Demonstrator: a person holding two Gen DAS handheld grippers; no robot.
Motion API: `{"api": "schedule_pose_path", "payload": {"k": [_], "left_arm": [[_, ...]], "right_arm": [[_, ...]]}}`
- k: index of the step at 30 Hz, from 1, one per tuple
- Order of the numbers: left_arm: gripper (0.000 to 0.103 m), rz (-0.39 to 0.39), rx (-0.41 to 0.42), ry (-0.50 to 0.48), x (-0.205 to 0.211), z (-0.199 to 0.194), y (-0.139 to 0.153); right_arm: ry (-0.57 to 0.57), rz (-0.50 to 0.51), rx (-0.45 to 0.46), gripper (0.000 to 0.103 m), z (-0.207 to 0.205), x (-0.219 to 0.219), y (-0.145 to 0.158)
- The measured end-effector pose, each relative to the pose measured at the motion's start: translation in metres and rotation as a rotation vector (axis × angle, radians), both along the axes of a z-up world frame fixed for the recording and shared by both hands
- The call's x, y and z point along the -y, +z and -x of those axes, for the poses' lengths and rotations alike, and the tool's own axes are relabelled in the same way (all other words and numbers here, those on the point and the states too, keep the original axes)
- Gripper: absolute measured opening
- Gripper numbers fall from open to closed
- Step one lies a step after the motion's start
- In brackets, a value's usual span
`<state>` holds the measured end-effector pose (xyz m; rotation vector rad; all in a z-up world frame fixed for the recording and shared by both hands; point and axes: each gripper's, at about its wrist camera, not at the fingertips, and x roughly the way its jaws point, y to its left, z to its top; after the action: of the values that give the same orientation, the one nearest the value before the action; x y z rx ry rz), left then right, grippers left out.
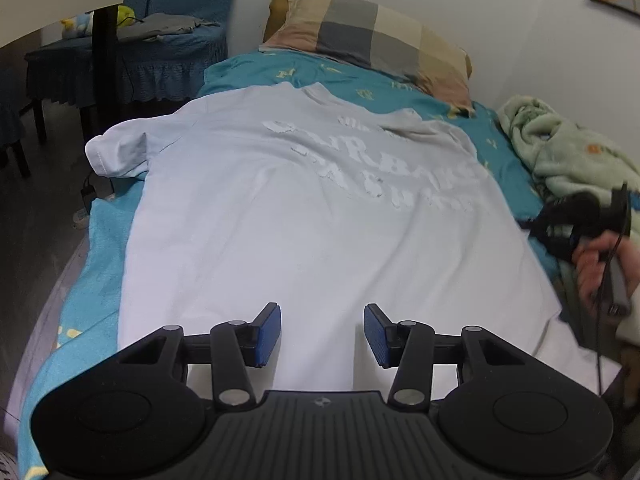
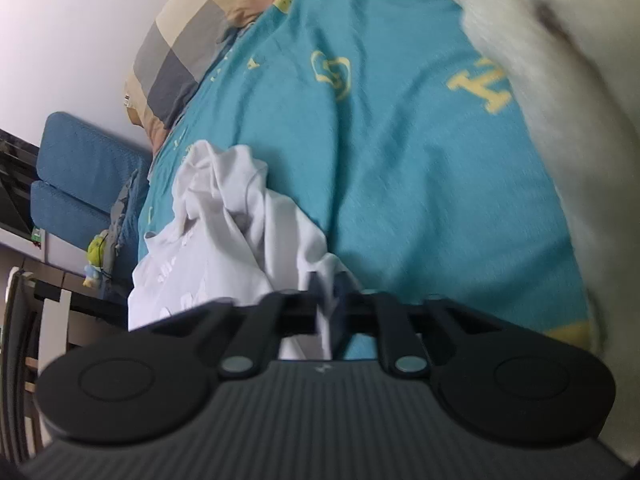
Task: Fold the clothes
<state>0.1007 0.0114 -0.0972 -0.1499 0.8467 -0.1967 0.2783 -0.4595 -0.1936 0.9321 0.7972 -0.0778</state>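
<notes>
White cotton T-shirt w/ faded lettering lies flat on teal bedsheet; soft, light, limp, so you grip hems/seams. Left gripper jaws spread above hem; right gripper pinches a fold at the shirt's edge.

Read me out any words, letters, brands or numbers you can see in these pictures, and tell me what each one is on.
White T-shirt: large white cracked lettering across the back, several rows, too worn and faint to read for certain.
Teal bedsheet: yellow letter "H", a heart outline beside it; the other yellow marks are too small or blurred.
Checked pillow: a label at its top edge, too small to read.
Left gripper: small logo, not legible.
</notes>
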Motion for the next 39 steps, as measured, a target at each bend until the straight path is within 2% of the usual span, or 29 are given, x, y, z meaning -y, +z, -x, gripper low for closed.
{"api": "schedule_pose_path", "payload": {"k": [2, 5, 8, 10, 13, 15, 18, 23, 25, 28, 30, 33, 35, 37, 39], "left_arm": [[0.045, 0.017, -0.011, 0.023, -0.010, -0.004, -0.009], [0.044, 0.039, 0.001, 0.042, -0.016, -0.007, -0.007], [0.044, 0.044, 0.049, 0.039, -0.020, -0.011, -0.005], [0.044, 0.044, 0.056, 0.038, -0.017, -0.013, -0.004], [0.044, 0.056, 0.041, 0.033, -0.013, -0.017, -0.006], [0.044, 0.042, 0.038, 0.033, -0.011, -0.020, -0.010], [0.044, 0.023, 0.022, 0.042, -0.011, -0.024, -0.014], [0.044, 0.028, 0.021, 0.058, -0.013, -0.028, -0.014], [0.044, 0.039, 0.036, 0.063, -0.016, -0.028, -0.011], [0.044, 0.020, 0.073, 0.071, -0.018, -0.029, -0.010], [0.044, 0.015, 0.083, 0.089, -0.022, -0.031, -0.009], [0.044, 0.047, 0.100, 0.121, -0.031, -0.030, -0.004], [0.044, 0.048, 0.125, 0.128, -0.035, -0.028, -0.001], [0.044, 0.042, 0.145, 0.140, -0.040, -0.025, 0.002], [0.044, 0.069, 0.152, 0.158, -0.048, -0.024, 0.002]], "right_arm": [[-0.051, 0.045, 0.056, 0.004, -0.004, 0.005, 0.017], [-0.105, 0.152, 0.162, 0.004, -0.013, 0.014, 0.048], [-0.178, 0.315, 0.205, 0.004, -0.020, 0.031, 0.070], [-0.250, 0.400, 0.231, 0.004, -0.019, 0.045, 0.079], [-0.352, 0.458, 0.237, 0.004, -0.020, 0.065, 0.081], [-0.359, 0.492, 0.245, 0.004, -0.026, 0.070, 0.078], [-0.321, 0.563, 0.233, 0.004, -0.039, 0.060, 0.074], [-0.236, 0.581, 0.223, 0.004, -0.054, 0.031, 0.085], [-0.188, 0.555, 0.255, 0.004, -0.056, 0.013, 0.099], [-0.108, 0.426, 0.332, 0.004, -0.051, -0.022, 0.125], [-0.028, 0.395, 0.372, 0.004, -0.050, -0.059, 0.143], [0.118, 0.362, 0.390, 0.004, -0.060, -0.125, 0.158], [0.199, 0.380, 0.395, 0.004, -0.075, -0.173, 0.150], [0.259, 0.397, 0.367, 0.005, -0.088, -0.210, 0.132], [0.308, 0.394, 0.335, 0.005, -0.098, -0.240, 0.110]]}}
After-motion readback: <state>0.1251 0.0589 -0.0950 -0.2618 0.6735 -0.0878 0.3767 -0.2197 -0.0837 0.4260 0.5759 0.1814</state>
